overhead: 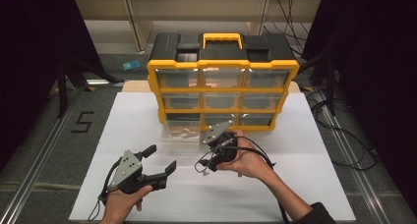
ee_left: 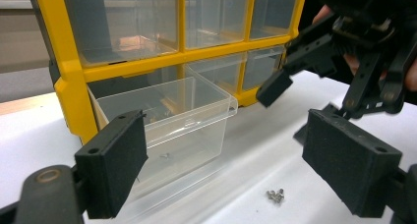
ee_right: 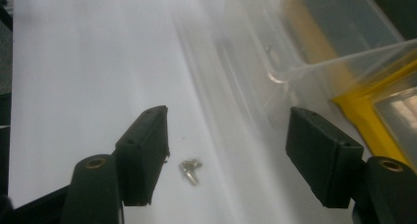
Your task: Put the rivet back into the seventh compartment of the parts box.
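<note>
A few small metal screws (ee_right: 191, 169) lie in a tight cluster on the white table (overhead: 305, 184), just in front of a clear plastic drawer (ee_left: 172, 121) that is pulled out of the bottom left slot of a yellow-framed organiser (overhead: 223, 86) and rests on the table. In the right gripper view the screws sit between the two black fingers (ee_right: 145, 153) of the right gripper (ee_right: 228, 155), closer to the left-hand finger; the fingers stand well apart and touch nothing, with the screws loose on the surface beneath them. In the high view the right gripper (overhead: 210, 157) points down at the table just right of the drawer, held from the side by the right hand (overhead: 248, 160). The left gripper (overhead: 162, 160) sits nearer the person, to the left, held by the left hand (overhead: 123, 204); its fingers (ee_left: 115, 160) are also wide apart and empty, aimed at the drawer and the screws (ee_left: 276, 195). The organiser has a black top with a yellow carry handle (overhead: 222, 39) and rows of clear drawers.
</note>
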### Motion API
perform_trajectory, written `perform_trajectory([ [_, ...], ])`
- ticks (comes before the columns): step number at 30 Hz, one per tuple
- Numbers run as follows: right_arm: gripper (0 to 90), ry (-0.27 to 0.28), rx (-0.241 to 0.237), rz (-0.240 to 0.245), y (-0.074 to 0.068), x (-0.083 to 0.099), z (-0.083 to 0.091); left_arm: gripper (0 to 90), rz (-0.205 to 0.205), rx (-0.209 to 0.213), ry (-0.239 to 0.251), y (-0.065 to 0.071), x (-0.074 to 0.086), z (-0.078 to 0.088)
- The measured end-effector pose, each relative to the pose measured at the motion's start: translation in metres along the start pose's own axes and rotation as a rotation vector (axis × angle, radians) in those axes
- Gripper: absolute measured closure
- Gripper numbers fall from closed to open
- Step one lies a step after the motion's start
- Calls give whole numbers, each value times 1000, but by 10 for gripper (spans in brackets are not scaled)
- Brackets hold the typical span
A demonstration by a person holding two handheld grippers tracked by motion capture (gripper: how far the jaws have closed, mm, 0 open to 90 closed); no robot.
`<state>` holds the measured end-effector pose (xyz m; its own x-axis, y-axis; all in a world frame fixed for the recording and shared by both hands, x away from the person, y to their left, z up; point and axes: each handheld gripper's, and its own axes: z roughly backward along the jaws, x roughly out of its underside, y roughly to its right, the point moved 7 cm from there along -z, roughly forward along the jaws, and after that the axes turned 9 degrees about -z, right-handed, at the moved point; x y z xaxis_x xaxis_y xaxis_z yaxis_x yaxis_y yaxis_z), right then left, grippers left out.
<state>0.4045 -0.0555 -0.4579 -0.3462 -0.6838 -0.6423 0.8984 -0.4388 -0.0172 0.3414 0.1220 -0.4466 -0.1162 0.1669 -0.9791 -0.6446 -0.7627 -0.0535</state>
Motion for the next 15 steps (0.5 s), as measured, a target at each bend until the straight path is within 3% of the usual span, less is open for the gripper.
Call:
perform_trajectory([
  [15, 414, -142, -49, -11, -9, 20, -35, 166, -2, 0, 0, 0, 0, 0],
])
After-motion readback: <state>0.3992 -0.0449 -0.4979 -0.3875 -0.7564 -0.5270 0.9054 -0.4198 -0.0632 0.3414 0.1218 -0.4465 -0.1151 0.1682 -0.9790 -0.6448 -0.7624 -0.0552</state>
